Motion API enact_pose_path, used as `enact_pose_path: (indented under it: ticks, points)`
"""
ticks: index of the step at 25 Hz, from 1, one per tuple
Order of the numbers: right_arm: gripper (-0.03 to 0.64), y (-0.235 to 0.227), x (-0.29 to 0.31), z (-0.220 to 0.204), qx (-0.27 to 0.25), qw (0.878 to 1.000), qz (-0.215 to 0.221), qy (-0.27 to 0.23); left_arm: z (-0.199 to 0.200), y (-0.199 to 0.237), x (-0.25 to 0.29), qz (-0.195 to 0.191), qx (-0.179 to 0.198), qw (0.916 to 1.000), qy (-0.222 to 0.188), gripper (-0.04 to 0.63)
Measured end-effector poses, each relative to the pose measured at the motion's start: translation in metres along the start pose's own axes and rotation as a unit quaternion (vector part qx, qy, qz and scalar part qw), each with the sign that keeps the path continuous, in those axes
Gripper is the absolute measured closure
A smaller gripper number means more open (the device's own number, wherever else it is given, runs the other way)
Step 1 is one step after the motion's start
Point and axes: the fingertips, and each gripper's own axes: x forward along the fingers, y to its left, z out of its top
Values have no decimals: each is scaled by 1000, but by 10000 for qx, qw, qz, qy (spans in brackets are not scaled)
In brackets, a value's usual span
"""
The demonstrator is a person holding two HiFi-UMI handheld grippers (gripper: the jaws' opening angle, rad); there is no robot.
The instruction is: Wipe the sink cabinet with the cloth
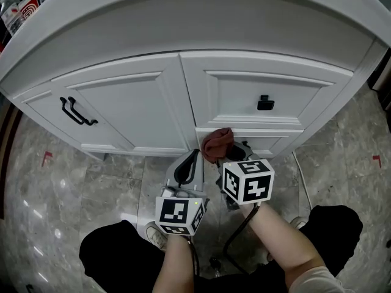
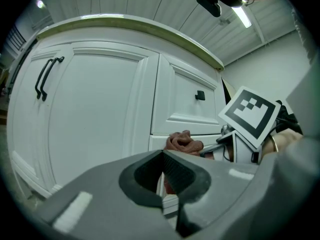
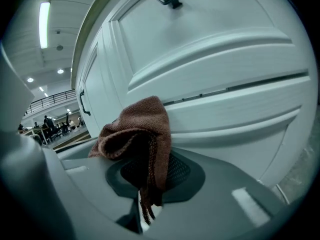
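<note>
Sink cabinet [image 1: 134,108] ahead; right gripper view alone shows cloth [image 3: 142,129] clamped.

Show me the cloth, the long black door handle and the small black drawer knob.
cloth [image 1: 217,143], head view, middle of the bunched top.
door handle [image 1: 76,112], head view, middle of the bar.
drawer knob [image 1: 265,103], head view, its front face.

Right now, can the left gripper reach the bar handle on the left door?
Probably yes: the left gripper is empty, and nothing stands between it and the bar handle. The right gripper, clamped on the cloth, sits aside.
</note>
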Motion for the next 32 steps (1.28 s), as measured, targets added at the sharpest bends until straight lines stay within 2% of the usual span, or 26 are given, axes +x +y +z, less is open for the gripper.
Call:
enact_pose_path:
  ticks: [11,17,20,32]
  points:
    - [537,-54,-28,-2,270,9985,-468,37,0,-30,15,-296,-36,9996,0,595]
    - [535,-72,-45,1,851,9954,-440,-38,1,-50,25,-474,-31,9989,10,595]
    - [537,-80,-56,4,938,9941,-531,-132,0,-60,28,-541,-67,9985,-1,595]
    - [538,-151,-109,12,1022,9842,-1392,-396,-7,-97,41,-863,-63,9962,84,595]
